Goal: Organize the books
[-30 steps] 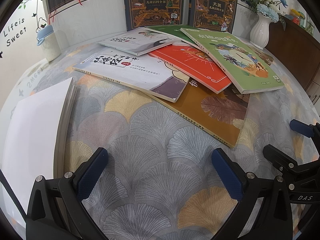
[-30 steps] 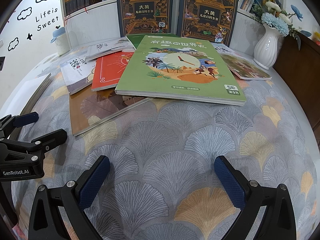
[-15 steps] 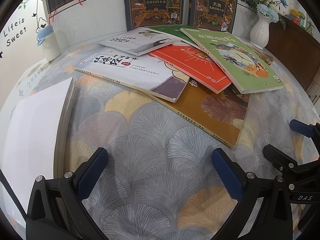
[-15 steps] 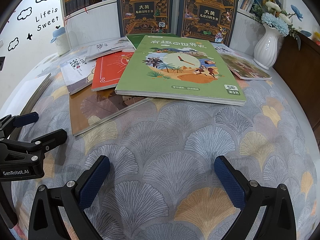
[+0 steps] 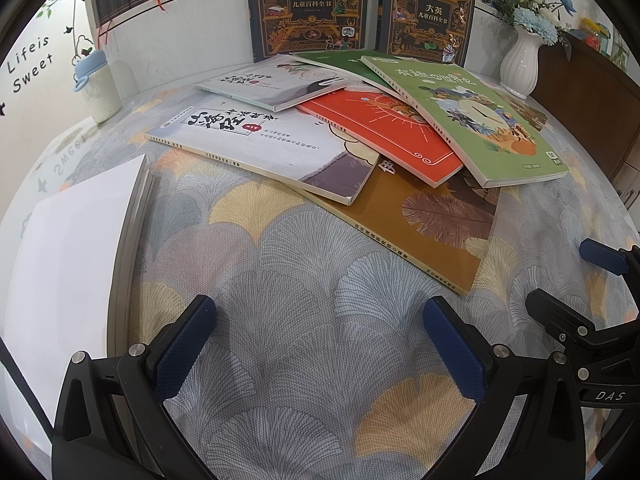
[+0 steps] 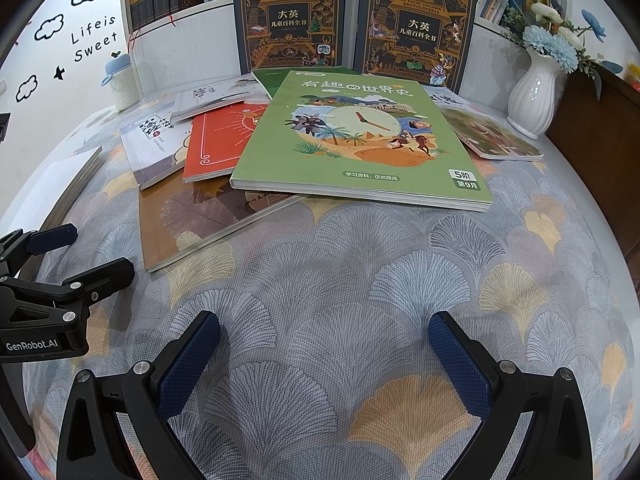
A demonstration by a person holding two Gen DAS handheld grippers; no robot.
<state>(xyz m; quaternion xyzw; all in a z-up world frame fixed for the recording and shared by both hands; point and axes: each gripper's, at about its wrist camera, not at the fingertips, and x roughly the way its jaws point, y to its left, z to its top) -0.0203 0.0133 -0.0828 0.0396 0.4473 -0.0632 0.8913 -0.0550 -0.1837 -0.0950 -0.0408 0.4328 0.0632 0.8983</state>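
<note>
Several thin books lie in a loose overlapping heap on the patterned tablecloth. A light green book lies on top, partly over an orange-red book and a brown book. A white-grey book overlaps the brown one's left side, with another white book behind. My left gripper hovers open over bare cloth in front of the heap, holding nothing. My right gripper is open too, empty, in front of the green book. Each gripper shows at the edge of the other's view.
A white-covered book lies apart at the left. Two dark encyclopedia volumes stand against the shelf wall behind. A white vase with blue flowers stands back right, a small bottle back left. A dark wooden cabinet borders the right.
</note>
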